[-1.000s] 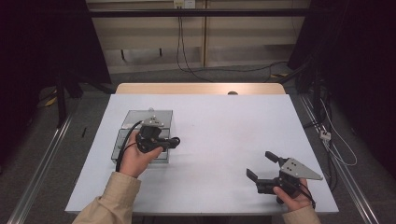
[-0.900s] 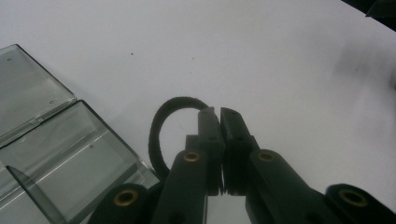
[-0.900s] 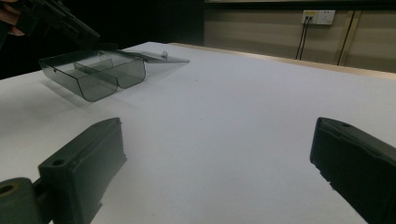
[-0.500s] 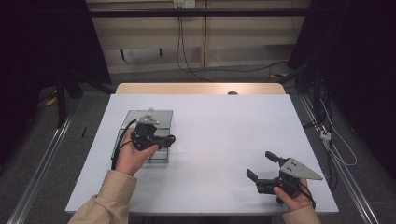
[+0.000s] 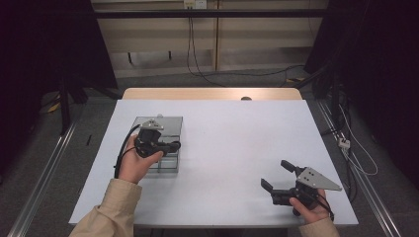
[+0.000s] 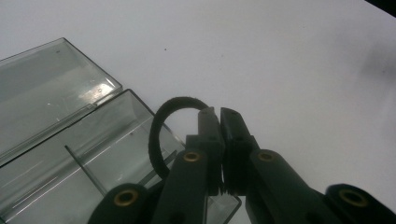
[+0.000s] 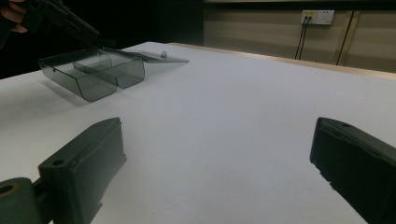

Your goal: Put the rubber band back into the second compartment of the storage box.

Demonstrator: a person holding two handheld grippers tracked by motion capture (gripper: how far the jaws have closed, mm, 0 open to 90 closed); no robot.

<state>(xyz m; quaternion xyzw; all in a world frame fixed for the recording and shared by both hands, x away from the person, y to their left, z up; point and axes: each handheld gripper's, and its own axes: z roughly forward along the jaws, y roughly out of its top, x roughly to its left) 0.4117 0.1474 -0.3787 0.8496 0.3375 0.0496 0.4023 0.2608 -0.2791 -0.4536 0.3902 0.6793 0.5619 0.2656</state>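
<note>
A clear smoky plastic box (image 5: 169, 166) with a divider sits open on the white table at the left, its lid (image 5: 169, 122) laid flat behind it. My left gripper (image 5: 176, 145) hovers over the box, shut on a black elastic loop (image 6: 157, 125). In the left gripper view the loop curls up to the left of the gripper (image 6: 219, 116), above the box's compartments (image 6: 93, 154). My right gripper (image 5: 276, 174) rests near the front right of the table, open and holding nothing. Its view shows the gripper (image 7: 215, 158) pointing across bare table toward the box (image 7: 93, 77).
The white table (image 5: 237, 143) stretches bare between the two grippers. A wooden strip (image 5: 212, 94) runs along its far edge. Cables and a wall socket (image 7: 316, 17) lie beyond, with metal rails on the floor at both sides.
My left gripper has drifted slightly farther back over the box, still holding the loop. The right gripper has stayed put.
</note>
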